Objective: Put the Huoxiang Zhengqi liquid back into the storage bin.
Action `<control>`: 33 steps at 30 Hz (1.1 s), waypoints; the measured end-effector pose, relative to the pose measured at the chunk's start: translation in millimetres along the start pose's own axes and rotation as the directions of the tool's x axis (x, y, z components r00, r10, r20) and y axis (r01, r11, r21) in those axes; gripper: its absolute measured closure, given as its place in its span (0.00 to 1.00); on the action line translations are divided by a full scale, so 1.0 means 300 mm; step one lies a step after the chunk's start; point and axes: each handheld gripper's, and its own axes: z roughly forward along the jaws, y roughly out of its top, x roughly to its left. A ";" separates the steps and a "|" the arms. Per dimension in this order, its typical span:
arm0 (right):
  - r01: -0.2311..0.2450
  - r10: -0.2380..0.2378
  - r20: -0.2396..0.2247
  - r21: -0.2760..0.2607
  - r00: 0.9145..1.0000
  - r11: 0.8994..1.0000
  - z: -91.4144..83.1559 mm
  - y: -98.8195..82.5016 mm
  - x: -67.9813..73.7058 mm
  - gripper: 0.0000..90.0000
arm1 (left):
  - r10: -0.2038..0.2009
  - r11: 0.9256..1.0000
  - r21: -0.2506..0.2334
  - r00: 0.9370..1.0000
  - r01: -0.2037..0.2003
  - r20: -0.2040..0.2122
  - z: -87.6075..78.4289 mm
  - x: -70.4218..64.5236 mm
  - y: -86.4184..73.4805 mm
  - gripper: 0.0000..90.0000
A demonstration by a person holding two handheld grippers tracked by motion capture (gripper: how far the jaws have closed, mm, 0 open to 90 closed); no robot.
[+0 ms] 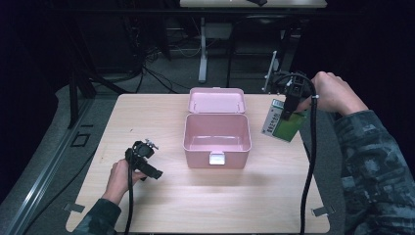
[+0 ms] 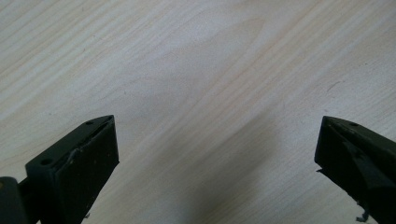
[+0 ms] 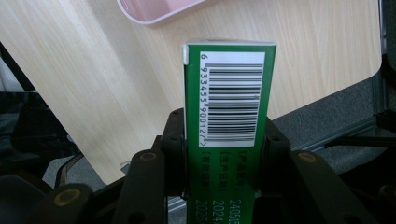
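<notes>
From above, the right claw (image 1: 289,111) pinches a green carton (image 1: 281,125) in the air just right of the open pink box (image 1: 217,142); the left claw (image 1: 147,164) rests on the tabletop (image 1: 205,196). The left gripper view shows its jaws spread over bare wood. The right gripper view shows the barcoded carton (image 3: 229,102) clamped. I'd judge it mid-carry; next, swing it over the box's opening and lower it in.

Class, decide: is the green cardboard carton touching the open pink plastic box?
Apart. The high view shows the green cardboard carton held clear to the right of the pink plastic box.
</notes>
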 end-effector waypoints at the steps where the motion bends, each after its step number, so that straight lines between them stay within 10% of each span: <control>1: 0.005 -0.005 0.003 0.000 1.000 1.000 -0.003 0.005 0.002 0.70 | 0.000 1.000 0.000 1.000 0.000 -0.001 0.000 -0.001 0.000 0.00; 33: 0.144 -0.143 0.021 -0.049 0.989 0.988 -0.065 0.219 0.072 0.70 | 0.002 1.000 0.003 1.000 -0.002 0.007 0.002 0.001 0.002 0.00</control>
